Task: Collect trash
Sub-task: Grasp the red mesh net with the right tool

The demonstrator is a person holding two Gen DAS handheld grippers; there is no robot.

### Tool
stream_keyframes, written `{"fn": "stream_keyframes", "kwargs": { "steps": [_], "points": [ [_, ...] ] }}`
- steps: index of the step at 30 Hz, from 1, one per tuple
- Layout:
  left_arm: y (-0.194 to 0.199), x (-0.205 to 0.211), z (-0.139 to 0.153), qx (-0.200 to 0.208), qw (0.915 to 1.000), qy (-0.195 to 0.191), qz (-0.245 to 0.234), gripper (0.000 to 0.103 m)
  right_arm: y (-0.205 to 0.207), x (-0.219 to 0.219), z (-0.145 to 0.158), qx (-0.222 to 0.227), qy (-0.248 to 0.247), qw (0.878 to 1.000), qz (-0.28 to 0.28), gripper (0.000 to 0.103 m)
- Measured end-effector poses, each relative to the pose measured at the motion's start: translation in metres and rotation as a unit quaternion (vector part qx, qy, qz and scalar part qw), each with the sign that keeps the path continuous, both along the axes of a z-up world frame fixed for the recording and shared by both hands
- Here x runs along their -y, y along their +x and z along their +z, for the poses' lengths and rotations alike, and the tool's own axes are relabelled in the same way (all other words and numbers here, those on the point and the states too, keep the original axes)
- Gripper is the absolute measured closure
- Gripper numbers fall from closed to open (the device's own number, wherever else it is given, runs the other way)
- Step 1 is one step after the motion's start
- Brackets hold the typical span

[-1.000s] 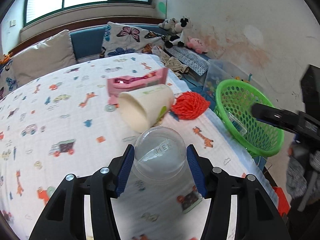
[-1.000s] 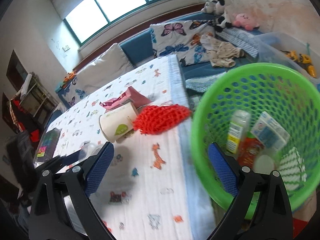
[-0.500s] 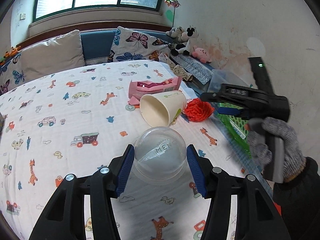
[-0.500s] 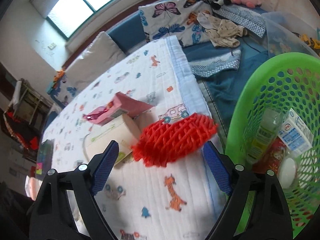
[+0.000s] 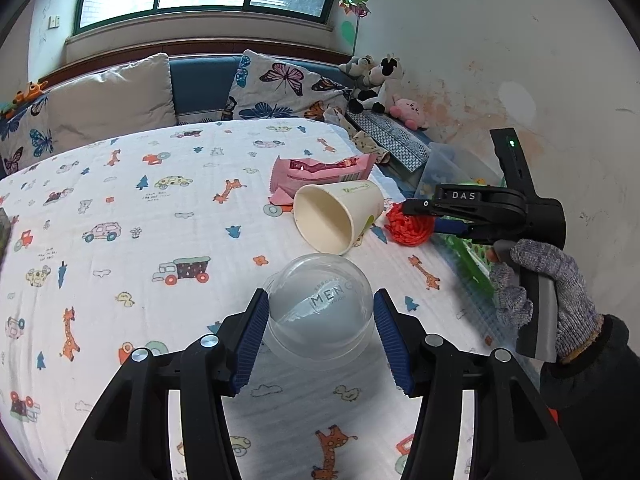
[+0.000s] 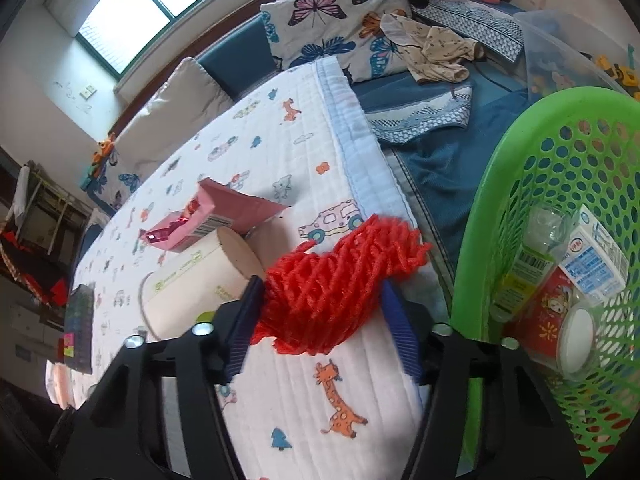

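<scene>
My left gripper (image 5: 320, 296) is shut on a clear plastic dome lid (image 5: 316, 320), held just above the printed bedspread (image 5: 140, 208). A paper cup (image 5: 340, 216) lies on its side beyond it, with a pink wrapper (image 5: 320, 172) behind. In the right wrist view my right gripper (image 6: 320, 286) has its jaws closing on a red foam net (image 6: 340, 264); both blue pads touch its sides. The cup (image 6: 192, 284) and pink wrapper (image 6: 208, 220) lie just left of it. In the left wrist view a gloved hand holds the right gripper (image 5: 416, 218) at the net (image 5: 404, 232).
A green mesh basket (image 6: 500, 200) stands off the bed's right edge, holding cartons, a bottle and a small tub. Cushions and soft toys line the bench under the window. A clear storage box (image 6: 560, 52) sits behind the basket.
The right gripper came down from the basket to the red net, and its jaws narrowed around it. The left gripper kept hold of the dome lid and shifted a little.
</scene>
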State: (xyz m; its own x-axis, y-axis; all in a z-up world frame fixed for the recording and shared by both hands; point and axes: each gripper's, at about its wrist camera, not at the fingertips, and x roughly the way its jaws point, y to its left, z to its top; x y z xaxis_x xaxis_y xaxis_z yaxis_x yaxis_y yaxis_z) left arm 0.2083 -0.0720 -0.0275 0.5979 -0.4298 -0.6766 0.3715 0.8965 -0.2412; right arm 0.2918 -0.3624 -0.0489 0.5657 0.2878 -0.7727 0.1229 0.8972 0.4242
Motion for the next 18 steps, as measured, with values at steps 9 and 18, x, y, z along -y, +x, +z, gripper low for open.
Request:
{"fn": "stream_keyframes", "kwargs": {
  "steps": [9,18],
  "points": [
    [-0.006,0.008,0.005,0.001,1.0,-0.006,-0.006,0.051,-0.033,0.01,0.022,0.034,0.018,0.999,0.005,0.049],
    [-0.011,0.034,0.016,0.009,0.9994,-0.012,-0.033,0.051,-0.074,0.047,0.045,0.063,0.014,0.998,-0.019,0.049]
  ]
}}
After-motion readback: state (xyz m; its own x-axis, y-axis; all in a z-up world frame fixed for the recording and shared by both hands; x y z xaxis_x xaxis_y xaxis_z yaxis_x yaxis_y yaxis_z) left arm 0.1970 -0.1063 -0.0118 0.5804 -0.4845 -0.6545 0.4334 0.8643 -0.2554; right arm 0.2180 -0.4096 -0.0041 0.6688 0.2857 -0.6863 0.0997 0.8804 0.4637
